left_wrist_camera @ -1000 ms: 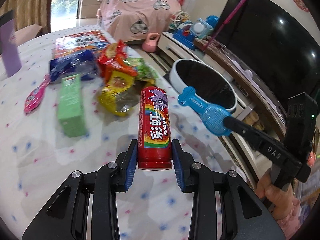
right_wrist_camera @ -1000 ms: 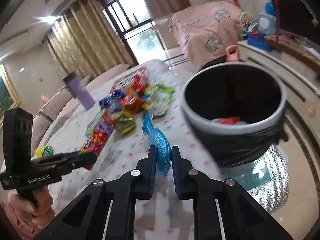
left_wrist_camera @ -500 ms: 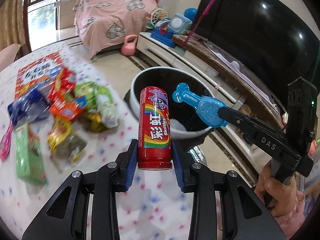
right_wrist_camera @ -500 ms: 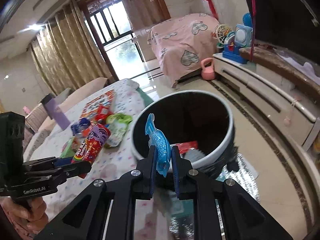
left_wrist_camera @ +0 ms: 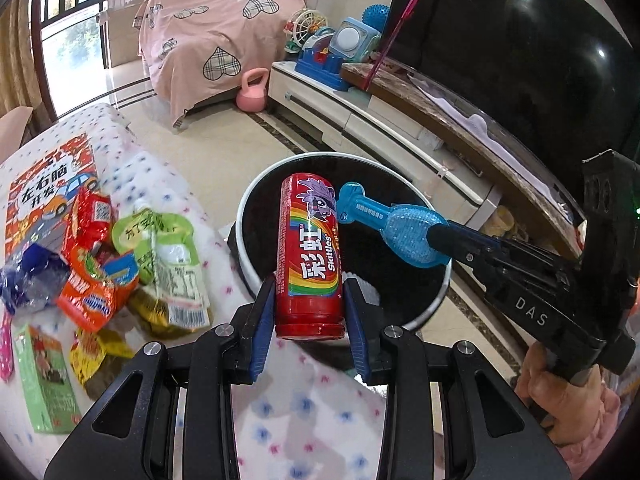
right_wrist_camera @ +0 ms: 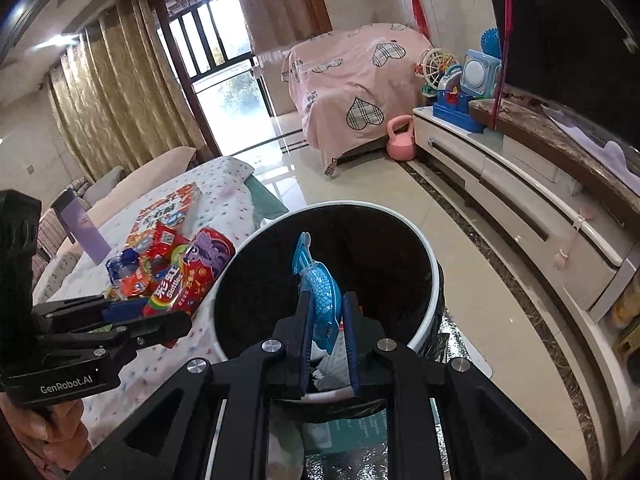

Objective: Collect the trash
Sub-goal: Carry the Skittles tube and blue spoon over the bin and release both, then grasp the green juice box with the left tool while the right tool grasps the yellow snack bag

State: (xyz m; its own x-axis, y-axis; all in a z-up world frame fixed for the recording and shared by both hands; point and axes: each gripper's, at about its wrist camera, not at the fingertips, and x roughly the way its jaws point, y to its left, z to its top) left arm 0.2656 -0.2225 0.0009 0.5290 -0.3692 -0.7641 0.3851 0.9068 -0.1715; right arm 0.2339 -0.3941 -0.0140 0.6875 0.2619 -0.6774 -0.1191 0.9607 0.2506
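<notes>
My left gripper (left_wrist_camera: pixel 309 309) is shut on a red Skittles tube (left_wrist_camera: pixel 310 252), held at the near rim of the round white bin (left_wrist_camera: pixel 434 300) with a black liner. My right gripper (right_wrist_camera: pixel 327 322) is shut on a blue fish-shaped plastic item (right_wrist_camera: pixel 320 292), held over the bin's opening (right_wrist_camera: pixel 430 264). In the left wrist view the blue item (left_wrist_camera: pixel 394 230) and the right gripper (left_wrist_camera: pixel 440 236) reach in from the right over the bin. In the right wrist view the left gripper (right_wrist_camera: pixel 176 322) holds the tube (right_wrist_camera: pixel 192 276) at the bin's left rim. Some trash lies inside the bin.
Several snack wrappers (left_wrist_camera: pixel 120 256), a green box (left_wrist_camera: pixel 44 380) and a picture book (left_wrist_camera: pixel 48 188) lie on the dotted tablecloth (left_wrist_camera: pixel 304 416) to the left. A TV cabinet (right_wrist_camera: pixel 532 204) with toys and a pink kettlebell (right_wrist_camera: pixel 400 140) stand beyond the bin.
Both grippers have swung right from over the table to the bin, each still holding its item. The tube and blue item now hang over the bin.
</notes>
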